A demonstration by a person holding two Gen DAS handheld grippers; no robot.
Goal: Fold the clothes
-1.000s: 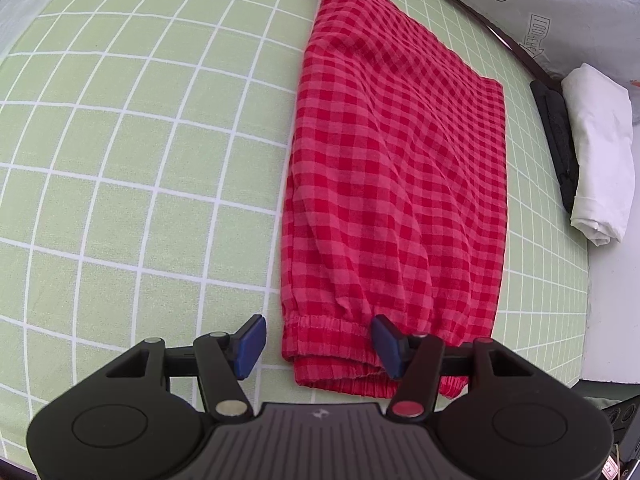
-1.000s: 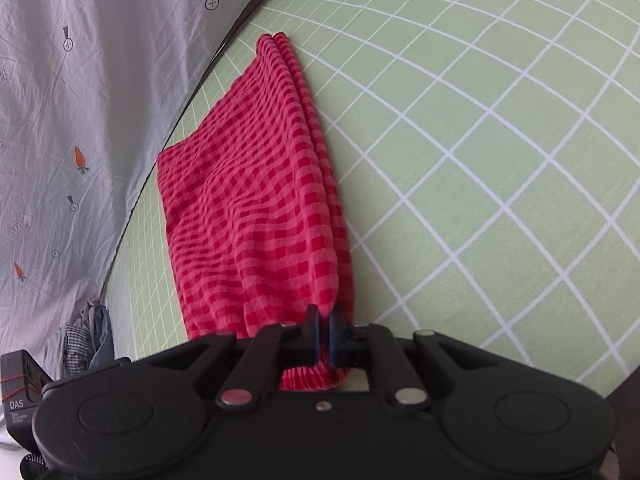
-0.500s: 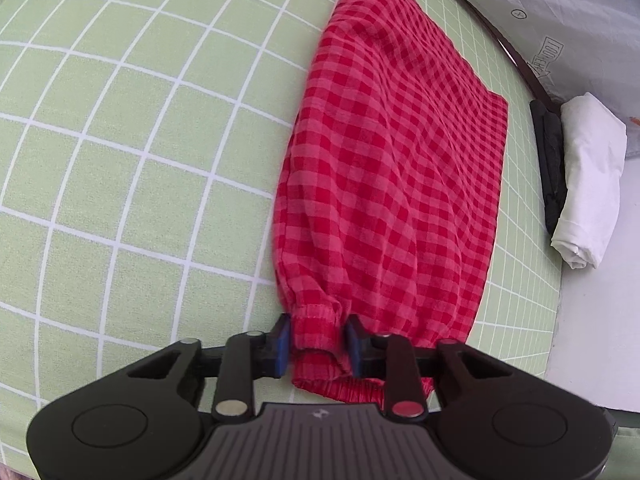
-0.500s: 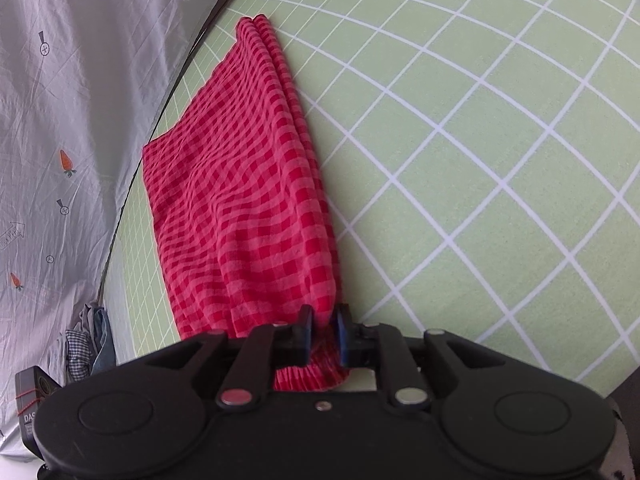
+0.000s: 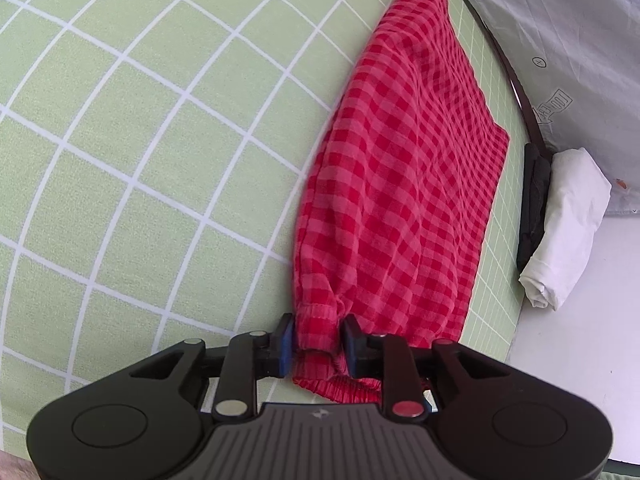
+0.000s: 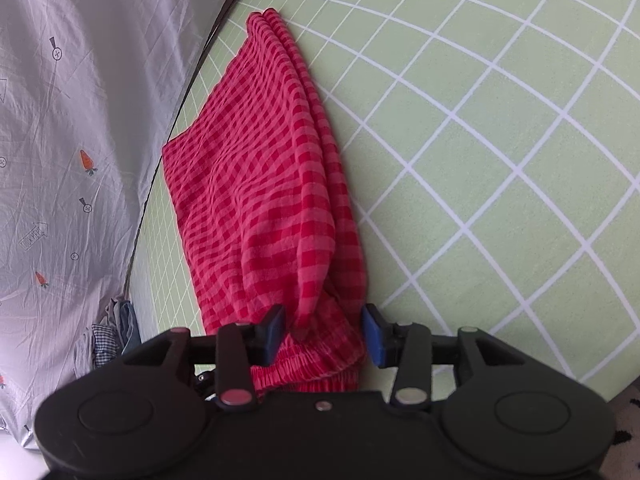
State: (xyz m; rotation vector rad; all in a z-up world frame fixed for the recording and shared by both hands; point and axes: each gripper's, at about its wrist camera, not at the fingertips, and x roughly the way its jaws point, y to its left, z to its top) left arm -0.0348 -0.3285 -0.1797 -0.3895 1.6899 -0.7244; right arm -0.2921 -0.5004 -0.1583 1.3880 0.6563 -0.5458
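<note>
At the bottom of the left wrist view, the left hand-held gripper is narrowed onto the elastic hem of the red checked garment, both blue pads pressing bunched cloth between them. In the right wrist view, the right hand-held gripper stands wider, its pads flanking the gathered hem of the garment; whether they still grip it, I cannot tell. Beyond the grippers the garment lies folded lengthwise on the green gridded surface, running away toward its far edge. Past that edge, a white roll lies just beside a dark folded item, with a grey printed sheet behind.
</note>
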